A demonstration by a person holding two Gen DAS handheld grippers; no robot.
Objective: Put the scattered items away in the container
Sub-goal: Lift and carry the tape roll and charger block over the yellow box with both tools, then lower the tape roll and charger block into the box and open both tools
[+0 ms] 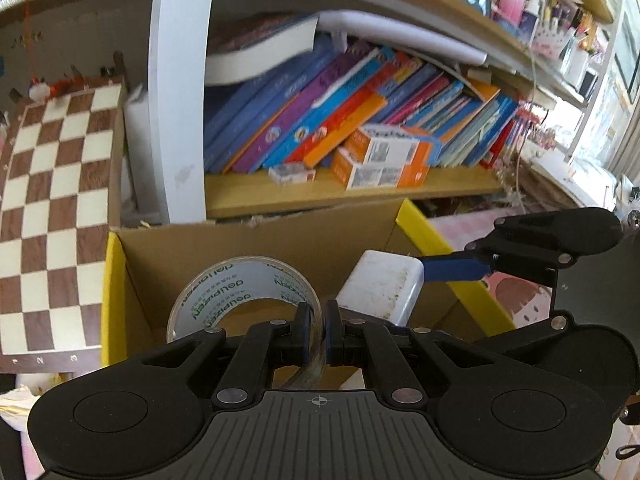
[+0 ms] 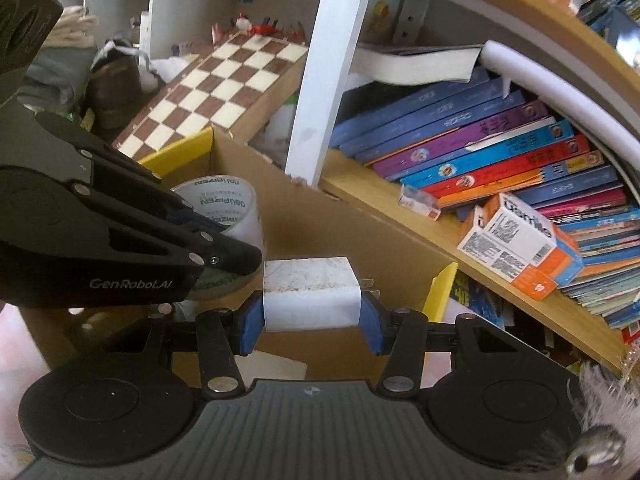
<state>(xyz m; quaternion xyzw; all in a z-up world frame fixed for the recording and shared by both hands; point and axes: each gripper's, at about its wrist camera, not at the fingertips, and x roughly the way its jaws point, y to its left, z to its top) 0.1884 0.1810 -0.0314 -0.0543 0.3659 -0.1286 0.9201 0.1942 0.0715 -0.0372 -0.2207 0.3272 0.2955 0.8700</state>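
My left gripper (image 1: 317,334) is shut on the rim of a clear tape roll (image 1: 240,288) and holds it over the open cardboard box with yellow flaps (image 1: 256,240). In the right wrist view the same tape roll (image 2: 228,210) shows behind the left gripper's black body (image 2: 120,236). My right gripper (image 2: 312,320) is shut on a white plug-in charger block (image 2: 310,296), its metal prongs pointing forward, also above the cardboard box (image 2: 320,216). Seen from the left wrist, the charger block (image 1: 380,284) hangs to the right of the tape, pinched by a blue fingertip (image 1: 456,268).
Behind the box stands a wooden shelf (image 1: 352,196) packed with leaning books (image 1: 320,120) and orange-and-white cartons (image 1: 384,156). A chessboard (image 1: 52,208) leans at the left of the box. A white shelf upright (image 1: 180,92) rises behind the box's back wall.
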